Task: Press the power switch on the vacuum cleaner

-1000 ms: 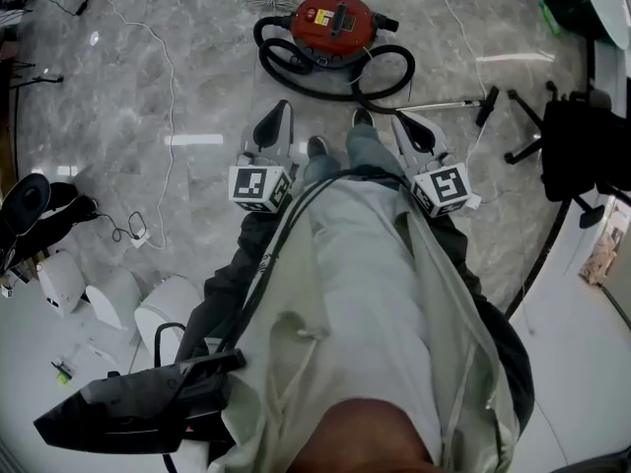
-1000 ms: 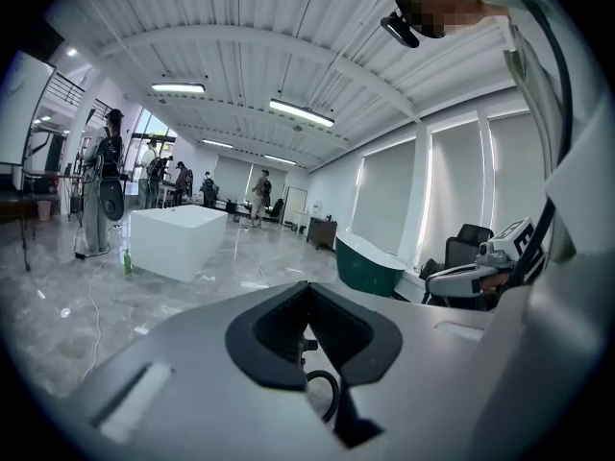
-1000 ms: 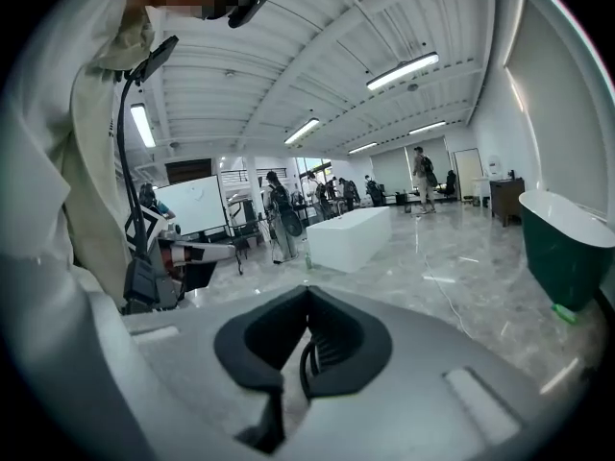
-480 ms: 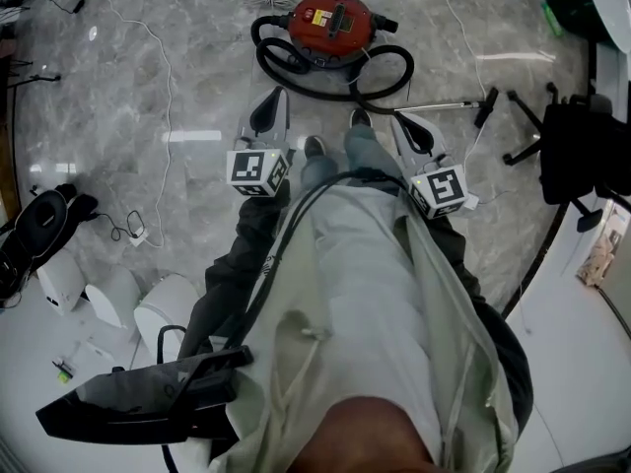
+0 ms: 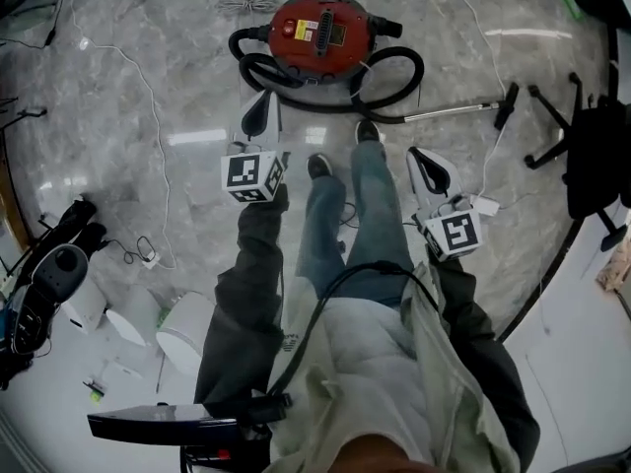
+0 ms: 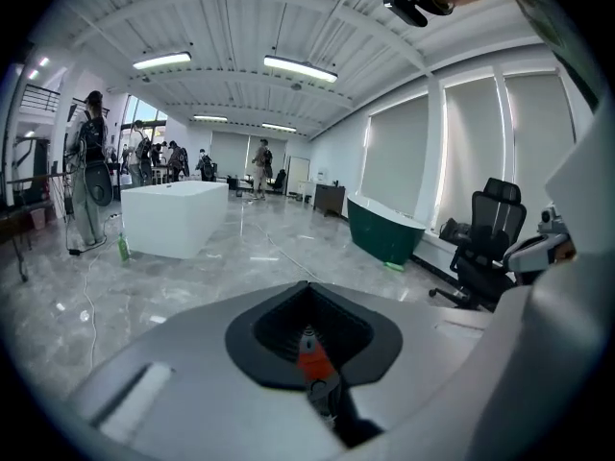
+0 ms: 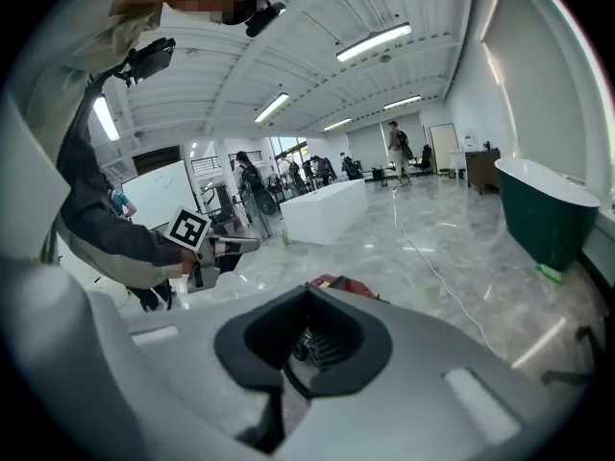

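Head view: the round red canister vacuum cleaner [image 5: 320,30] sits on the grey marble floor [image 5: 128,166] at the top edge. Its black ribbed hose [image 5: 394,72] loops around it, and a metal wand [image 5: 449,114] lies off to the right. The left gripper [image 5: 262,106] points at the hose loop, its tip just short of it. The right gripper [image 5: 419,158] hangs farther back, beside the person's shoes. Open floor lies left of the vacuum, and a black office chair [image 5: 582,156] crowds the right edge.

Left gripper view: the jaws are closed together, nothing clamped. A red-orange bit shows in the opening between them, but I cannot tell what it is. Wide bare floor runs ahead to a white rectangular block [image 6: 173,217] and a dark green tub [image 6: 389,233].

Right gripper view: the jaws are also together and empty. The vacuum's red top peeks just over their edge.
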Available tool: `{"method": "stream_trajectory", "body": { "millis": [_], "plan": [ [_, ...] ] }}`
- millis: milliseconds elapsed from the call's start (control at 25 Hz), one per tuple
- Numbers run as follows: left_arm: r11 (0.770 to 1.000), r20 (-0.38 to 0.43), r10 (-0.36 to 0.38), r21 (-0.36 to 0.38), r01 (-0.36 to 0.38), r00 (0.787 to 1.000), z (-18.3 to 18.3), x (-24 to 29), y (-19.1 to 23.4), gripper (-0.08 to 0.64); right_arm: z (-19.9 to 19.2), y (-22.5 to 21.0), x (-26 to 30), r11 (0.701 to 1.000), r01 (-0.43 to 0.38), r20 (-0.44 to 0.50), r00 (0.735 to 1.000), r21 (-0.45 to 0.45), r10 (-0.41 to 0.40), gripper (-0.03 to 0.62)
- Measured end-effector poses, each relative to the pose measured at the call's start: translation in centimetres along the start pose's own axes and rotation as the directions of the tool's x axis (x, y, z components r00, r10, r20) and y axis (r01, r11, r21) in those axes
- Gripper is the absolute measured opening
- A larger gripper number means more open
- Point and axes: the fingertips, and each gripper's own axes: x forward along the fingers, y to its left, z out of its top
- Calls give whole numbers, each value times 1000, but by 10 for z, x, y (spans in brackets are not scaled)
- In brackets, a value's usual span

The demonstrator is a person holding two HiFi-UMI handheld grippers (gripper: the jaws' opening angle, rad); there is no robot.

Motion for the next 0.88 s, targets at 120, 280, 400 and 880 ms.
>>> {"method": "stream_trajectory", "body": {
  "millis": [120,280,400,880],
  "plan": [
    [1000,-38,3,1,-3,999,-43,57,20,3,-42,-34,37,1000,10,-43,999,-11,-11,2],
    [1000,-96,-6,20,8,995,-91,122,49,3,-91,-59,77,1000,-7,-107,994,10,8,2],
    [999,-132,-3,32,7,991,-113,162,73,3,-127,-67,93,999,-39,-140,989,21,42,2],
    [978,-256,-17,195,69,967,-148,233,96,2,-186,-85,96,993,-64,-222,971,102,86,2]
  ]
}}
